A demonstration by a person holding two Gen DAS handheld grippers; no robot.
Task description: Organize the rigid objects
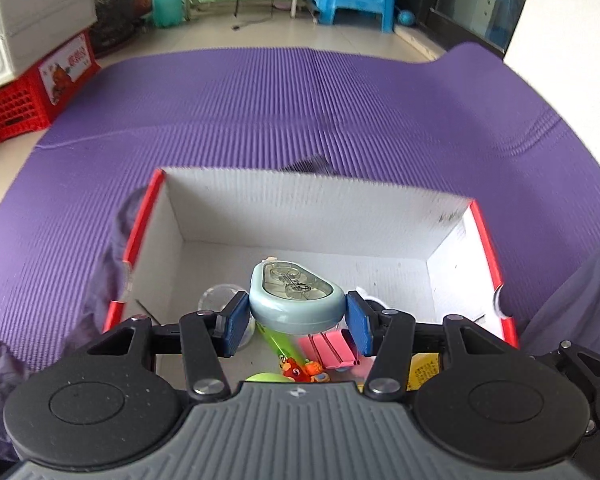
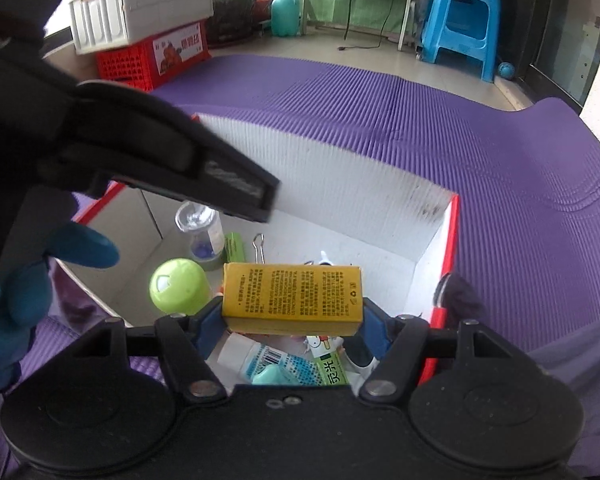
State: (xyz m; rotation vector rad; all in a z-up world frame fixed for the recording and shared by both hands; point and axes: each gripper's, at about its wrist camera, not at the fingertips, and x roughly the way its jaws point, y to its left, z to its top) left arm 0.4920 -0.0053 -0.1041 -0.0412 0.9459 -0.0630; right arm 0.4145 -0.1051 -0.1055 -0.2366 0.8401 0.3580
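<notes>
My left gripper [image 1: 297, 316] is shut on a pale blue correction-tape dispenser [image 1: 294, 294] and holds it over the open white box with red edges [image 1: 300, 208]. My right gripper [image 2: 293, 326] is shut on a yellow carton [image 2: 292, 298] and holds it above the same box [image 2: 324, 164]. Inside the box lie a green-capped bottle [image 2: 180, 285], a clear bottle [image 2: 200, 232], a green highlighter [image 2: 234, 247], a binder clip [image 2: 259, 246], a pink clip [image 1: 332, 350] and a glue stick [image 2: 260, 360]. The left gripper's body [image 2: 140, 152] crosses the right wrist view at upper left.
The box sits on a purple ribbed mat [image 1: 300, 100]. A red crate [image 1: 40, 88] under a white bin [image 1: 28, 20] stands at far left. A blue stool [image 2: 460, 20] and a teal jug [image 2: 285, 10] stand on the floor behind.
</notes>
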